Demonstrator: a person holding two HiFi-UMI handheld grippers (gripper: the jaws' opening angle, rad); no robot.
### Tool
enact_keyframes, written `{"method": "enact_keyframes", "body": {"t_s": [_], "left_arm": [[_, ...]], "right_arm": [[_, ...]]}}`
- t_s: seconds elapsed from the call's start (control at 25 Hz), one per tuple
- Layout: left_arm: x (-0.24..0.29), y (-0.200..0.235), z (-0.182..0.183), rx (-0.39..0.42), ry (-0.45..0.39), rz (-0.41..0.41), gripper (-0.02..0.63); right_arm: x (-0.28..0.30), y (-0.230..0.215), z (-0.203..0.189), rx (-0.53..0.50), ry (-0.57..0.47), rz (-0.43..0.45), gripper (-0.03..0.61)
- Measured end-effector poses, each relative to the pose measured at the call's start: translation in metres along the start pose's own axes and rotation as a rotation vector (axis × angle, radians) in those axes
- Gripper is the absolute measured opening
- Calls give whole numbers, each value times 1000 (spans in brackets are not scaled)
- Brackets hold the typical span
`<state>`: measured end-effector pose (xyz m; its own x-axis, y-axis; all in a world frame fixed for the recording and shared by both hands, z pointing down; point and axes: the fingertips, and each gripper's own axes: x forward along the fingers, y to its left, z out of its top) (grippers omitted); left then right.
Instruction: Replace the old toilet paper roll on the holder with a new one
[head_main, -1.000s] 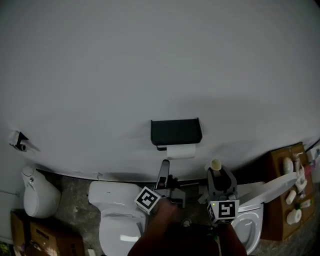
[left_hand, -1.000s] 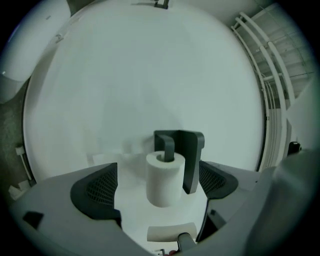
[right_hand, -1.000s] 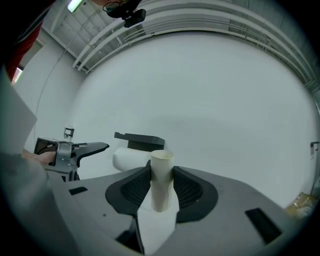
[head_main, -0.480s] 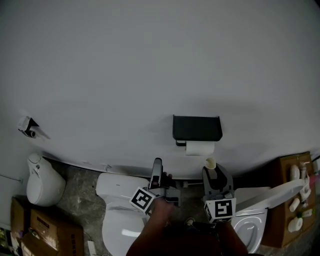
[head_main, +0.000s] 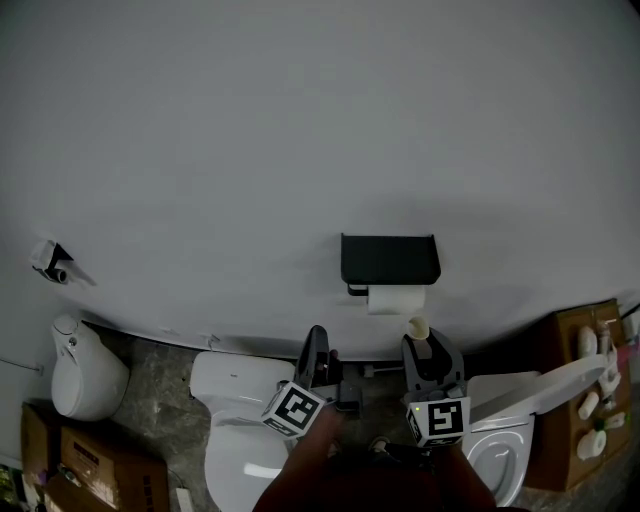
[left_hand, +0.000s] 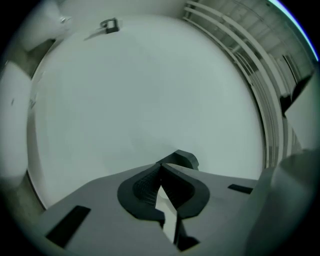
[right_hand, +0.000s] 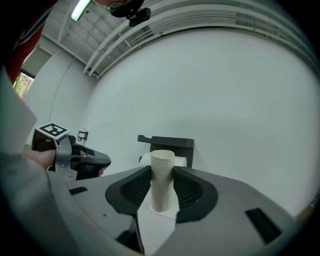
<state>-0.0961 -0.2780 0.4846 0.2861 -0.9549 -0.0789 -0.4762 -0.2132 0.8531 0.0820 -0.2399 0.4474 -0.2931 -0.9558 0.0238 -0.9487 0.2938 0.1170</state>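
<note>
**Old core out, fresh roll on the holder**

Nearest, the left gripper (head_main: 317, 335) points level toward the wall; its fingers (left_hand: 142, 187) have just been closing and now meet at the tips with nothing between them. At its 3 o'clock in the head view, the right gripper (head_main: 430, 348) is clamped on a bare cardboard tube (right_hand: 162, 182); the tube stands upright between the pads, its open end poking above them. It reads as the core of the spent roll, so the old roll looks to be off the holder.

Below the grippers, toward 6 o'clock, a closed toilet (head_main: 235, 420) sits under the left one; a second toilet (head_main: 500, 440), its lid raised, sits under the right one.

Farther off, at 12 o'clock from the right gripper, the black holder (head_main: 390, 258) is fixed to the pale wall (head_main: 300, 140). A white paper roll (head_main: 396, 299) hangs just beneath it, apart from both grippers; it looks full and fresh, though how it sits on its bar is too small to tell.

As I judge it, the swap itself is done or very nearly so. What is left is to get rid of the tube; perhaps also to check that the new roll is seated.
</note>
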Motion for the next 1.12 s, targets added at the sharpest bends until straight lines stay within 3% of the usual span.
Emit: {"method": "enact_keyframes", "body": {"t_s": [0.32, 0.4, 0.52, 0.6, 0.8, 1.12], "left_arm": [[1, -24, -8, 744, 98, 73, 17], [-1, -34, -10, 915, 83, 59, 17], [-3, -64, -8, 1130, -7, -8, 17], [-4, -78, -9, 1181, -43, -46, 16], [-7, -92, -15, 1262, -39, -89, 17], [-9, -93, -22, 1206, -33, -103, 17]], "right_arm": [[-3, -3, -1, 16, 2, -12, 152], [-4, -4, 2, 8, -3, -16, 152], [-6, -6, 9, 29, -8, -30, 152], [-7, -7, 10, 27, 0, -38, 152], [-9, -11, 4, 18, 36, -65, 152], [-11, -14, 3, 28, 52, -79, 152]]}}
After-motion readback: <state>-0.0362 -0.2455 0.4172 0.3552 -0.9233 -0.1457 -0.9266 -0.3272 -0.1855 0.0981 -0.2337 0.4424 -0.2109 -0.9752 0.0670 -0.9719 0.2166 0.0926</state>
